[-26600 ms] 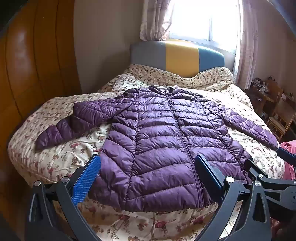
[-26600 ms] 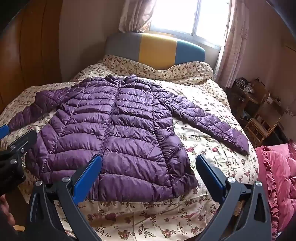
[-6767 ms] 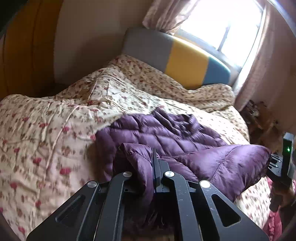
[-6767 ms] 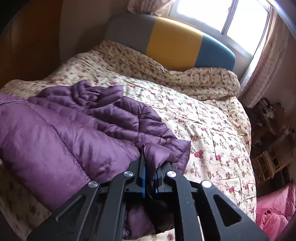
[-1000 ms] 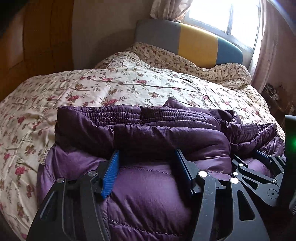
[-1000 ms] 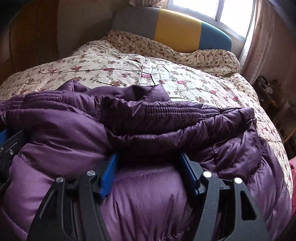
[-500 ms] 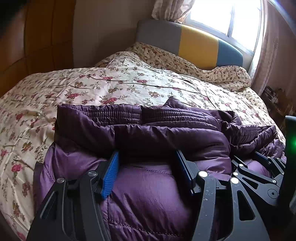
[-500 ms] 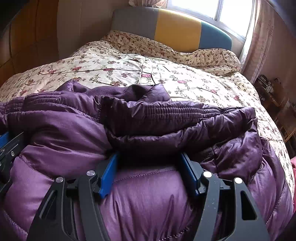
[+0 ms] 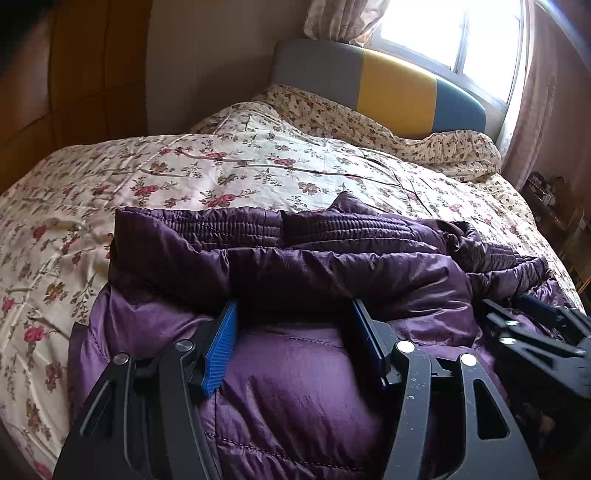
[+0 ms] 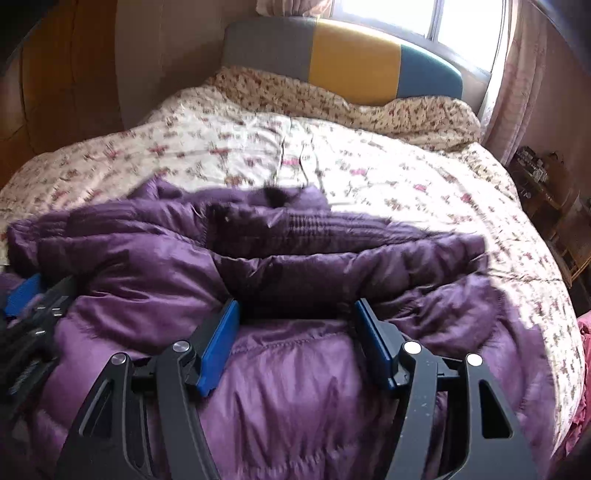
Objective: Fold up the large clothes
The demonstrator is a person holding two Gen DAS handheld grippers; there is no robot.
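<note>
Purple quilted jacket [image 9: 295,387] – glossy, puffy, bundled on floral quilt [image 9: 221,173].

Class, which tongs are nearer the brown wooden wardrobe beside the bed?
Left. The left tongs straddle the folded purple puffer jacket at its end nearer the wardrobe; the right tongs sit at its far end.

place: home bedroom | bed: floral quilt [image 9: 258,166] spread across it, padded headboard [image 9: 388,88] in grey, yellow and teal panels | window [image 9: 454,33]: bright daylight, pale curtains [image 10: 517,81] at its sides | wall side: wooden wardrobe panels [image 9: 74,74] | far right: small cluttered wooden furniture [image 10: 546,184]
</note>
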